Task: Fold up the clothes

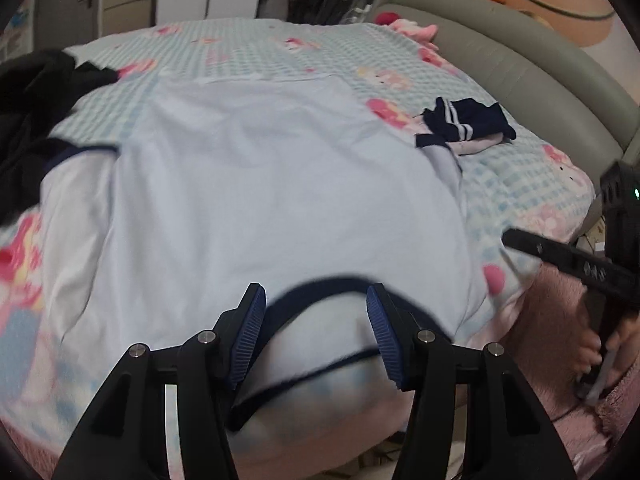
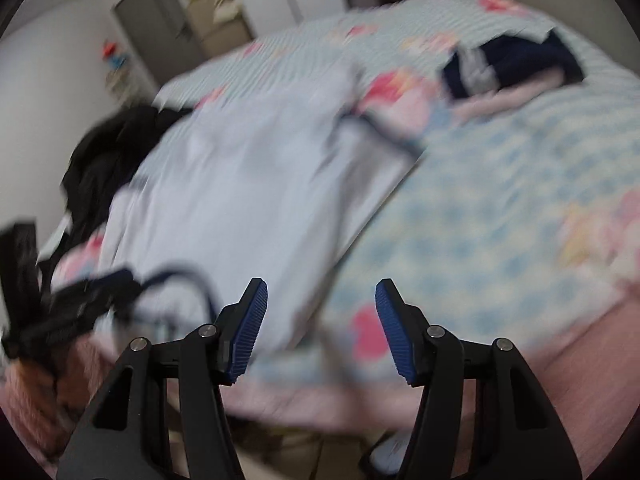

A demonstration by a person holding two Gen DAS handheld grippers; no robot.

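Pale blue shirt (image 1: 260,184) spread flat on bed (image 1: 248,52), unfolded. My left gripper (image 1: 316,332) and right gripper (image 2: 320,328) jaws part-open, empty. Folding all left.

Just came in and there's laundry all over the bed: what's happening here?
A person is folding clothes with a handheld gripper in each hand. A pale blue shirt with navy trim lies spread flat on the checked bedspread. The left gripper hovers open above its navy-edged neckline, gripping nothing. The right gripper is open too, over the shirt's near edge. A small navy garment with white stripes and a pile of black clothing wait to either side.
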